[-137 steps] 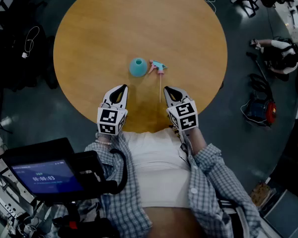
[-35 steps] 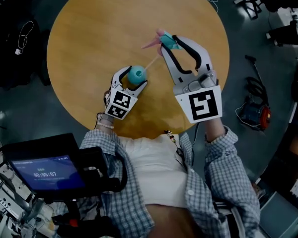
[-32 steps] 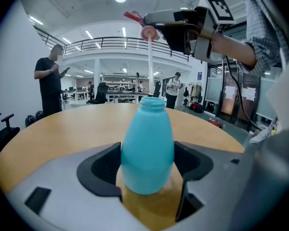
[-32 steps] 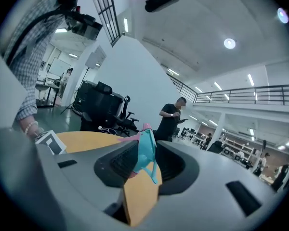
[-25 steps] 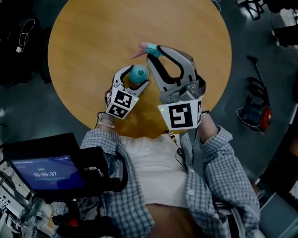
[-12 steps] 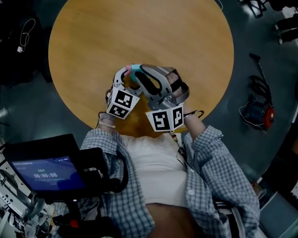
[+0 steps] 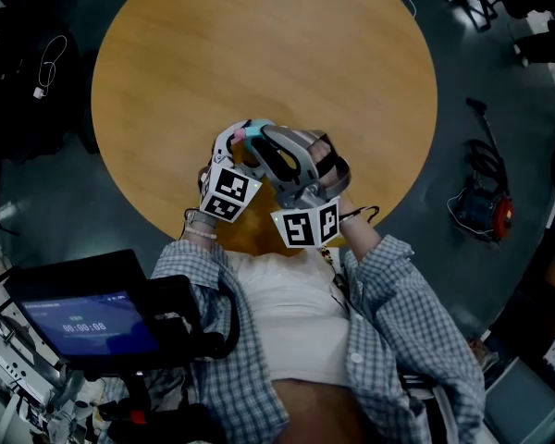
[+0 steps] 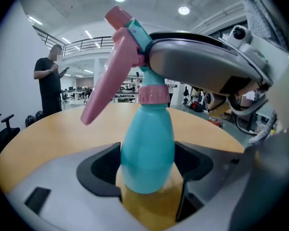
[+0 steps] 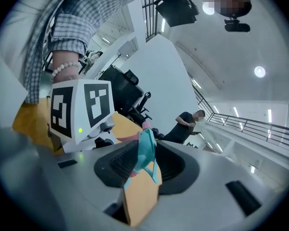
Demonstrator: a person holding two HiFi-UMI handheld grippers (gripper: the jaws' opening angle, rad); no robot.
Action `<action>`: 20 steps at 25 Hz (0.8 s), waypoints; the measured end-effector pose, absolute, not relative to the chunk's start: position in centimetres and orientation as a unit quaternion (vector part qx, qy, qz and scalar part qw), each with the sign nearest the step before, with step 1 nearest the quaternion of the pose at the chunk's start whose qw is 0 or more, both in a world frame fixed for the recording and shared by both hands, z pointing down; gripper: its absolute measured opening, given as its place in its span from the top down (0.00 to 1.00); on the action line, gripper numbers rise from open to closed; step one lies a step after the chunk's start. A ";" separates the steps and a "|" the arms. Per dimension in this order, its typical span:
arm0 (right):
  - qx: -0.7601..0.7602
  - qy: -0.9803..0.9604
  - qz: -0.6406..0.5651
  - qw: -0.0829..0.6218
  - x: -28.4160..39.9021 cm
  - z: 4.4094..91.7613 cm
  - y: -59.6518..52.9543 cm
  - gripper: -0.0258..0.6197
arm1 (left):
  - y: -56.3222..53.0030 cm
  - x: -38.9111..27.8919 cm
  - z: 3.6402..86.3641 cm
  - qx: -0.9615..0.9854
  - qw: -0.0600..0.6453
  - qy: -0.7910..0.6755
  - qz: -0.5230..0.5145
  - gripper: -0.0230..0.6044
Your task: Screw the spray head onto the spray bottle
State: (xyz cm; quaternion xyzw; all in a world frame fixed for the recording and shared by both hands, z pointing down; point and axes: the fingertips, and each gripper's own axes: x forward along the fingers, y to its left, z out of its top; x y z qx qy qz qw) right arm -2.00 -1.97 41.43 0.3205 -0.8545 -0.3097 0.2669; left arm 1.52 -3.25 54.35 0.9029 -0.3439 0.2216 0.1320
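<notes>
A teal spray bottle stands upright on the round wooden table, and my left gripper is shut on its body. The pink-and-teal spray head sits on the bottle's neck, its pink collar at the top of the bottle and the pink trigger pointing left and down. My right gripper is shut on the teal part of the spray head. In the head view the right gripper reaches over the left gripper, so only a bit of teal and pink spray head shows.
A person in black stands beyond the table's far edge. On the floor to the right lies a red and blue machine. A dark screen sits at the lower left near my body.
My right gripper brought the spray head from over the table's middle down and left onto the bottle held by the left gripper. In the last half second both grippers barely moved.
</notes>
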 end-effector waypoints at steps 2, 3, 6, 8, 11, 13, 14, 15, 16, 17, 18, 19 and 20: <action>0.319 -0.854 -0.314 0.266 -2.0 41.4 -1.7 0.79 | -3.2 1.6 54.4 0.903 0.131 -0.342 0.223 0.40; 0.318 -0.854 -0.315 0.265 -1.9 41.4 -1.6 0.79 | -3.2 1.6 54.4 0.904 0.130 -0.341 0.224 0.40; 0.314 -0.850 -0.327 0.268 -1.9 41.5 -1.3 0.79 | -3.1 1.7 54.4 0.904 0.128 -0.340 0.224 0.40; 0.313 -0.848 -0.330 0.271 -1.9 41.6 -1.3 0.79 | -3.1 1.7 54.5 0.904 0.129 -0.340 0.224 0.40; 0.313 -0.853 -0.309 0.281 -2.0 41.7 -2.0 0.79 | -3.3 1.6 54.7 0.903 0.138 -0.343 0.220 0.40; 0.307 -0.856 -0.296 0.291 -2.1 41.8 -2.4 0.79 | -3.4 1.6 54.7 0.902 0.143 -0.346 0.216 0.40; 0.306 -0.856 -0.292 0.297 -2.1 41.8 -2.6 0.79 | -3.4 1.6 54.7 0.902 0.144 -0.347 0.215 0.40; 0.305 -0.856 -0.287 0.302 -2.1 41.8 -2.7 0.79 | -3.4 1.6 54.6 0.902 0.144 -0.347 0.215 0.40; 0.303 -0.857 -0.282 0.307 -2.2 41.9 -2.7 0.79 | -3.4 1.6 54.6 0.901 0.144 -0.347 0.214 0.40; 0.299 -0.858 -0.277 0.311 -2.2 41.9 -2.8 0.79 | -3.4 1.6 54.7 0.901 0.145 -0.348 0.214 0.40; 0.295 -0.861 -0.271 0.313 -2.2 41.9 -2.8 0.79 | -3.4 1.6 54.7 0.901 0.145 -0.348 0.214 0.40; 0.290 -0.865 -0.263 0.314 -2.2 42.0 -2.8 0.79 | -3.4 1.6 54.7 0.901 0.145 -0.348 0.214 0.40; 0.285 -0.869 -0.254 0.316 -2.2 42.1 -2.7 0.77 | -3.5 1.6 54.6 0.901 0.146 -0.349 0.214 0.40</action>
